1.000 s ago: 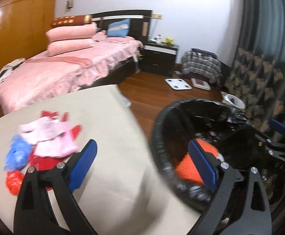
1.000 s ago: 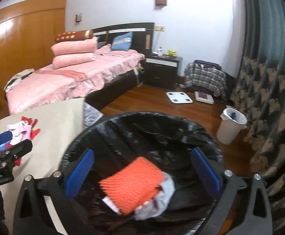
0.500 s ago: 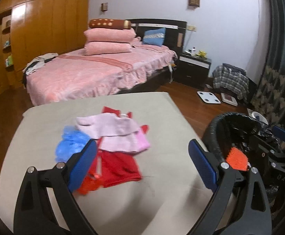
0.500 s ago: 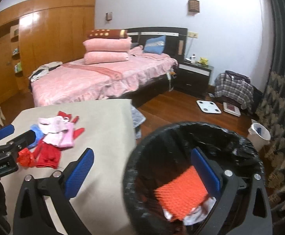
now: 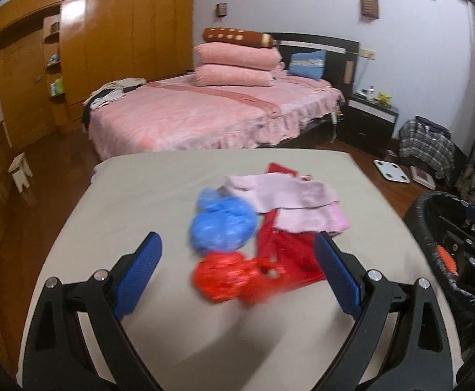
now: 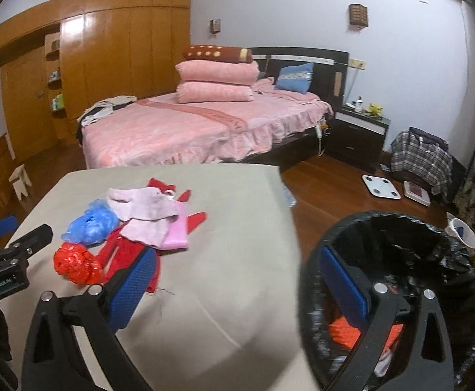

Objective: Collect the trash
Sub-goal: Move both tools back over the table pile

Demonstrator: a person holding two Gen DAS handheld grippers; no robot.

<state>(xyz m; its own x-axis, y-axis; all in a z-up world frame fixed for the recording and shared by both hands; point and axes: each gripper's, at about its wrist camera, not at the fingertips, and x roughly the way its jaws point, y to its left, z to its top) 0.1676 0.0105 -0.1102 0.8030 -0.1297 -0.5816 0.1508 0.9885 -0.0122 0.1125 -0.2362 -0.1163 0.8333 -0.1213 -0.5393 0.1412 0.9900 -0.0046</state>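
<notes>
The left hand-held gripper [image 5: 237,270] was held with its two blue-padded fingers [image 5: 138,275] spread wide apart and nothing between them, pointing forward and slightly down. The right hand-held gripper [image 6: 237,293] was likewise spread wide and empty, its blue pads [image 6: 133,288] facing each other. In the right wrist view the left one's black body showed at the left edge, so the two were side by side, apart.

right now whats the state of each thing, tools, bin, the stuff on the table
left tool: open, holding nothing
right tool: open, holding nothing
trash bin: black liner, orange item inside
blue bag: crumpled, on table
red bag: crumpled, on table
pink cloths: piled over red cloth
</notes>
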